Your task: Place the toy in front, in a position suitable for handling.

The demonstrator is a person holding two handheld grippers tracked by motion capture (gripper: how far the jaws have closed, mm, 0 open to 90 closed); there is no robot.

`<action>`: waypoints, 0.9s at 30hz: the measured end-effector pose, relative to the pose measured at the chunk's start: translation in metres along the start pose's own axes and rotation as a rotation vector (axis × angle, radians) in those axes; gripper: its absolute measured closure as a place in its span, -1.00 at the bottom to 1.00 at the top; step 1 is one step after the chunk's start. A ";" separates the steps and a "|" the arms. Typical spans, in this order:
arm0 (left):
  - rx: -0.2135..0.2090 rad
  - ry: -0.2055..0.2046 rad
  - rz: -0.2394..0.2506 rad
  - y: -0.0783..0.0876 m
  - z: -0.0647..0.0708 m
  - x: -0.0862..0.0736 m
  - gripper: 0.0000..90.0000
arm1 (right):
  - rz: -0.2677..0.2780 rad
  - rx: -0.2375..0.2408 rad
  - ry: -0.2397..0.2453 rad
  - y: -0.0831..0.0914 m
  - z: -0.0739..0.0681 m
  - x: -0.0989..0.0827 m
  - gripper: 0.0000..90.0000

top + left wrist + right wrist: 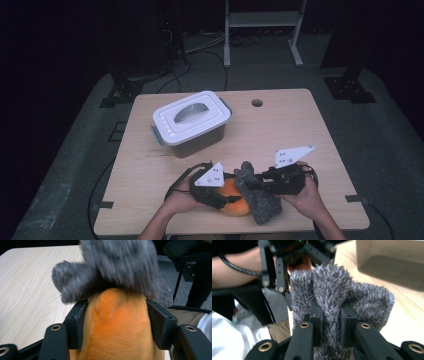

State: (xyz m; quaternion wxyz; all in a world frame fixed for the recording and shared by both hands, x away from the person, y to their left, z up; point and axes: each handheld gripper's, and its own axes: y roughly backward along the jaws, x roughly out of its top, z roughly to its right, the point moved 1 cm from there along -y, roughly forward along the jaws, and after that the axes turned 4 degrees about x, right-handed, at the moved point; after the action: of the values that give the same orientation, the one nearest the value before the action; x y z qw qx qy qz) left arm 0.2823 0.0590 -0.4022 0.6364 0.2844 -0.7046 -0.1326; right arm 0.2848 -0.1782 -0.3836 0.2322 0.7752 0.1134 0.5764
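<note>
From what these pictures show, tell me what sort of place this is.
Probably a lab or studio set up for recording: a lone wooden table on grey carpet, dark surroundings, cables trailing over the floor, and a metal stand behind.

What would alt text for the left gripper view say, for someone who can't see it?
Two black jaws of the left gripper squeeze an orange plush toy between them. A fuzzy grey fabric piece, blurred, drapes over the toy's top. A light wooden table lies behind at the left.
</note>
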 end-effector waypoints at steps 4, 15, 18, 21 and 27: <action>-0.004 0.023 -0.004 -0.003 -0.001 -0.003 -0.46 | -0.043 0.002 -0.015 -0.007 0.005 -0.009 0.68; -0.072 0.093 -0.001 0.012 -0.016 -0.022 -0.53 | -0.081 0.007 -0.073 -0.007 0.019 -0.027 0.68; -0.062 0.093 0.002 0.015 -0.018 -0.023 -0.32 | -0.091 0.006 -0.100 -0.006 0.026 -0.033 0.68; -0.053 0.096 0.007 0.018 -0.020 -0.024 -0.19 | -0.102 -0.004 -0.126 -0.005 0.031 -0.039 0.68; -0.029 0.103 0.025 0.024 -0.022 -0.021 -0.12 | -0.132 -0.012 -0.166 -0.003 0.042 -0.047 0.68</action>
State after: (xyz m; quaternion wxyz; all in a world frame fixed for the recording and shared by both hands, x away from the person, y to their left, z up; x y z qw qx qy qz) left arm 0.2983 0.0938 -0.4025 0.6777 0.2726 -0.6723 -0.1200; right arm 0.3102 -0.2060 -0.4347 0.2826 0.8098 0.1412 0.4944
